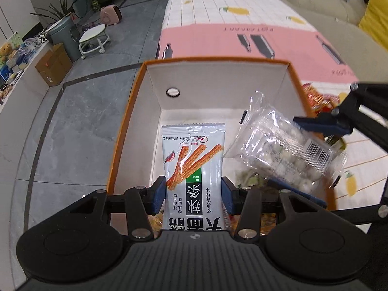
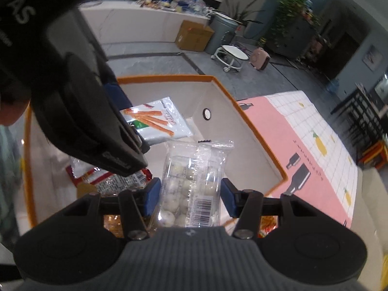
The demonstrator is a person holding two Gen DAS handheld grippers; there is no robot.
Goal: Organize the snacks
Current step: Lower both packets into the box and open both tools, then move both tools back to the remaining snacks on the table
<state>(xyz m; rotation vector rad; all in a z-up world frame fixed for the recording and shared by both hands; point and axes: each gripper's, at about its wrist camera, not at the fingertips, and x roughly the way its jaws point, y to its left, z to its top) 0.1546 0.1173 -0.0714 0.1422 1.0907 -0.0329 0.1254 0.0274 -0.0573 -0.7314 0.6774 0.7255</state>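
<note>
step: dropping snacks into box | left gripper grasping spicy-stick packet, right gripper grasping clear ball-snack pack, both over box (other wrappers inside, 7 o'clock) | next: lower, release | table: pink-grid cloth at 12 o'clock, grey tile floor

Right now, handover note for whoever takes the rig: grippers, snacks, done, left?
Left gripper: shut on the white spicy-strip packet, over the orange box.
Right gripper: shut on the clear bag of white balls, also over the box.
Done: a red-and-white packet and others lie in the box.
Left: release both packets into the box; more snacks wait on the tablecloth beside it.
</note>
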